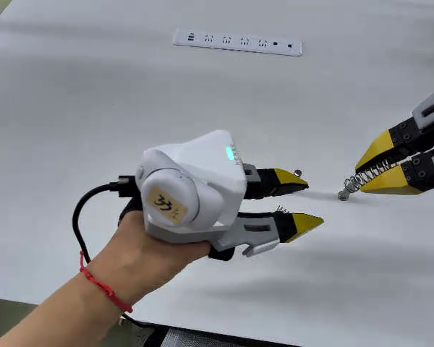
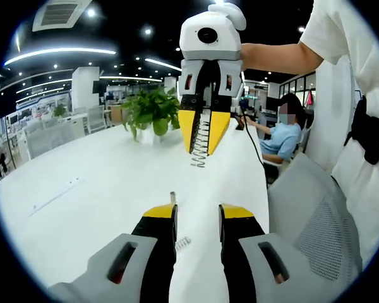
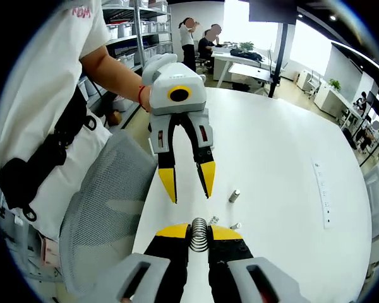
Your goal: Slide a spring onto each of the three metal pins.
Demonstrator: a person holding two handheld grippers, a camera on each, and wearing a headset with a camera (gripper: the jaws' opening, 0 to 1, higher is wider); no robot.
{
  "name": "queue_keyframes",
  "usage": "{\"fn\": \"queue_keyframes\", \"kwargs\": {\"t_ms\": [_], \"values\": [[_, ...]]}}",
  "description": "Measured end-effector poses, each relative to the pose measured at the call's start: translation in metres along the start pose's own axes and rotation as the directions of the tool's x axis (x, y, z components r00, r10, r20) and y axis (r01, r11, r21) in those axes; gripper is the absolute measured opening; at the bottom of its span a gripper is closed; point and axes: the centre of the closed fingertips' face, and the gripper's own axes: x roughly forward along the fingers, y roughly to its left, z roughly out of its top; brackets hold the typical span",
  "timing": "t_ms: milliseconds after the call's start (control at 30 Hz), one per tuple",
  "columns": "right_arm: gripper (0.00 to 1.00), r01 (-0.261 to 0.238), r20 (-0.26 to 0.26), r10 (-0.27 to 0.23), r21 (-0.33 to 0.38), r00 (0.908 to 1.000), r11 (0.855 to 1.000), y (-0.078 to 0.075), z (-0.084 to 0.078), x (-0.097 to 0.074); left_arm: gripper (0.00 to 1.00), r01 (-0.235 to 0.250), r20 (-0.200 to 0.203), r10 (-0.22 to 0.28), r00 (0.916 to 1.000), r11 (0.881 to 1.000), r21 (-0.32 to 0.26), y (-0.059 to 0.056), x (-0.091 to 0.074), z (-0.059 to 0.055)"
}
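Your left hand (image 1: pixel 141 253) holds the left gripper (image 1: pixel 312 204), its jaws parted and empty, while the right gripper (image 1: pixel 359 179) pinches a spring (image 1: pixel 372 173) whose free end sits beside a pin (image 1: pixel 343 194). From the left gripper view, a loose spring (image 2: pixel 184 242) lies on the table (image 2: pixel 82 208) between your parted jaws. From the right gripper view, your jaws clamp the spring, with another pin (image 3: pixel 234 196) just beyond.

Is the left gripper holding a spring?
No, the fingers of the left gripper stand open, gripping nothing; the spring is clamped in the right gripper.
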Motion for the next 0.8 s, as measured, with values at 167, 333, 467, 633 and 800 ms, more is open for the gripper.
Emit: {"fn": "queue_keyframes", "kwargs": {"t_ms": [167,333,467,633,800], "values": [[0.07,0.03,-0.022,-0.03,-0.002,0.9993,1.0,-0.013,0.002,0.003,0.29,-0.036,-0.01,0.036,0.9993,0.999,-0.003,0.013,-0.018,-0.011],[0.07,0.063,-0.042,-0.062,0.004,0.9972,0.998,-0.029,0.005,0.007,0.35,-0.058,-0.034,0.057,0.9978,0.998,-0.015,0.025,-0.033,-0.026],[0.07,0.074,-0.066,-0.074,0.007,0.9951,0.997,-0.039,0.002,0.016,0.41,-0.071,-0.042,0.07,0.9966,0.997,-0.024,0.031,-0.042,-0.034],[0.07,0.087,-0.098,-0.086,0.005,0.9915,0.996,-0.05,-0.002,0.027,0.45,-0.084,-0.053,0.082,0.9952,0.996,-0.036,0.038,-0.051,-0.044],[0.07,0.09,-0.139,-0.088,0.009,0.9864,0.996,-0.063,-0.012,0.04,0.52,-0.092,-0.072,0.088,0.9935,0.995,-0.048,0.043,-0.06,-0.056]]}}
